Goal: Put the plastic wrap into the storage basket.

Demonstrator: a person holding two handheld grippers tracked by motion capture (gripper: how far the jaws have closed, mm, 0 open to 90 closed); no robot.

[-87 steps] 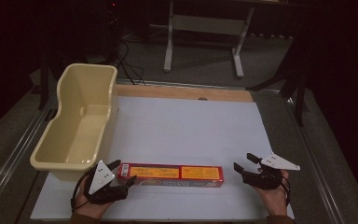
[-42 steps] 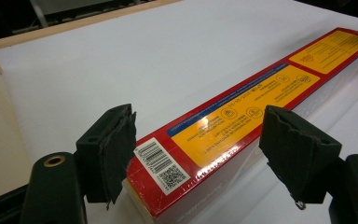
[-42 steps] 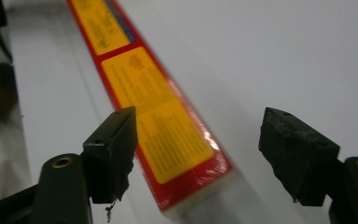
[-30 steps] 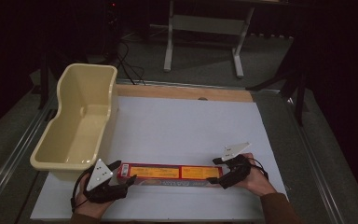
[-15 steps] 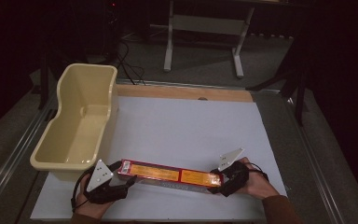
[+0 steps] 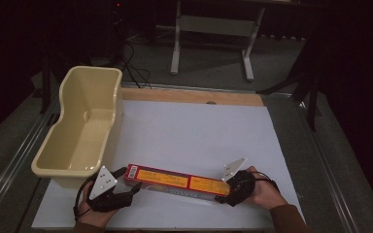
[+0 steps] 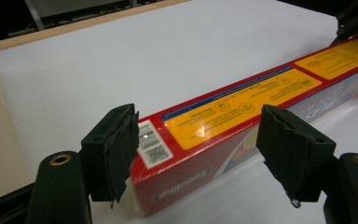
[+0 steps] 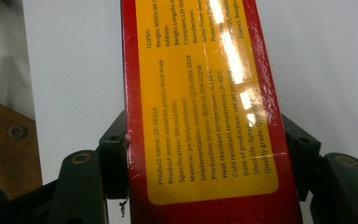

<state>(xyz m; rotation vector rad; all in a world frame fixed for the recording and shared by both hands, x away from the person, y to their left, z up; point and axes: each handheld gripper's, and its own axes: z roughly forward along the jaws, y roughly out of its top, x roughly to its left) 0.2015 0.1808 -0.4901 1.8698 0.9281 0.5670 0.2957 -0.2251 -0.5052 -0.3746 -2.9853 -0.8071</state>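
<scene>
A long red and yellow box of food wrap (image 6: 175, 179) lies slantwise on the white sheet near the front edge, its right end closer to me. My right gripper (image 6: 226, 194) is shut on that right end; in the right gripper view both pads (image 8: 114, 158) press the box (image 8: 205, 93) from its sides. My left gripper (image 6: 130, 187) is open at the barcode end. In the left gripper view the box (image 7: 242, 98) sits between the jaws, close to the left pad (image 7: 116, 149), with a gap before the right pad.
A cream plastic tub (image 6: 111, 97) stands at the left side of the white sheet (image 6: 199, 131), just behind my left hand. A wooden strip (image 6: 189, 96) borders the far edge. A metal stand (image 6: 213, 24) is on the floor beyond.
My right gripper came in from the right and shut on the box's right end. That end has swung toward me, so the box now lies at a slant. The left gripper barely moved.
</scene>
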